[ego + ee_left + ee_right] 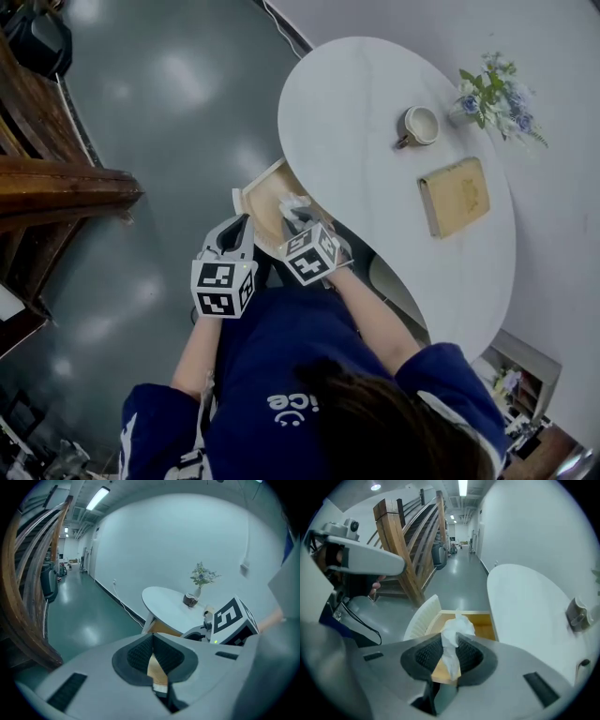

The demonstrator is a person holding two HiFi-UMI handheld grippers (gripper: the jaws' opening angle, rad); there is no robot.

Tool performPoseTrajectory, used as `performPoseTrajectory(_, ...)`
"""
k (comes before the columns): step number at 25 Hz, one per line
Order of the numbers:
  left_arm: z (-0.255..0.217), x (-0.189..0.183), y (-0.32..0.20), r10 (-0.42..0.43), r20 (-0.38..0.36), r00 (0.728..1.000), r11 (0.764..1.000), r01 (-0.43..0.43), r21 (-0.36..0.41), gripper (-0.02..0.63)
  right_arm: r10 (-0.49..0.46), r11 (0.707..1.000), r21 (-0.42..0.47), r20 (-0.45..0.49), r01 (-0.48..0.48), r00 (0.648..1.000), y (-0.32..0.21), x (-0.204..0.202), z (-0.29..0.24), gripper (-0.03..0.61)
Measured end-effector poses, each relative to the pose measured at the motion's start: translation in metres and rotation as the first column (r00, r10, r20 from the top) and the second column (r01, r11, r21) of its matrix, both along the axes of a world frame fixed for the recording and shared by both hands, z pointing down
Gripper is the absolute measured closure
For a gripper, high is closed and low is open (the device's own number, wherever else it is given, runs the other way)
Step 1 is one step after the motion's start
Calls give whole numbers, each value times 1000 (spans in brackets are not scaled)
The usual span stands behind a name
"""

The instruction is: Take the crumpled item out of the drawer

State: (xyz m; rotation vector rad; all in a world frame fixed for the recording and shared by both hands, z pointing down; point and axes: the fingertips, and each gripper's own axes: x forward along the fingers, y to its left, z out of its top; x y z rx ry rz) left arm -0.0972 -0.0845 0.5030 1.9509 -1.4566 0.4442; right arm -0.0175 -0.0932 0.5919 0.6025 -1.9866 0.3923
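Observation:
The drawer stands pulled out from the left edge of the white oval table, showing a wooden inside and a white ribbed front. My right gripper is shut on a crumpled white tissue, which sticks up between the pads just above the drawer's near end. My left gripper hovers beside the drawer's front, left of the right one. Its pads meet at the tips, and nothing shows clamped between them.
On the table stand a mug, a tan book and a small vase of flowers. A wooden staircase rises at the left across the grey floor. The person's body fills the lower head view.

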Motion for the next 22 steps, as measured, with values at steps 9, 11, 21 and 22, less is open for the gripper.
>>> performPoseTrajectory(9, -15, 14, -11, 34, -10, 999, 999, -33, 32, 609, 88, 996, 11, 98, -90, 991, -5, 7, -43, 489)
performPoseTrajectory(11, -18, 17, -11, 42, -4, 999, 998, -41, 38, 609, 106, 994, 14, 120, -108, 987, -6, 8, -52, 489)
performPoseTrajectory(21, -35, 23, -24, 51, -36, 998, 996, -48, 81, 610, 153, 986, 24, 225, -162, 962, -5, 9, -91, 489)
performPoseTrajectory(22, -37, 23, -25, 52, -34, 998, 995, -49, 86, 609, 155, 986, 29, 234, -167, 960, -5, 9, -95, 489)
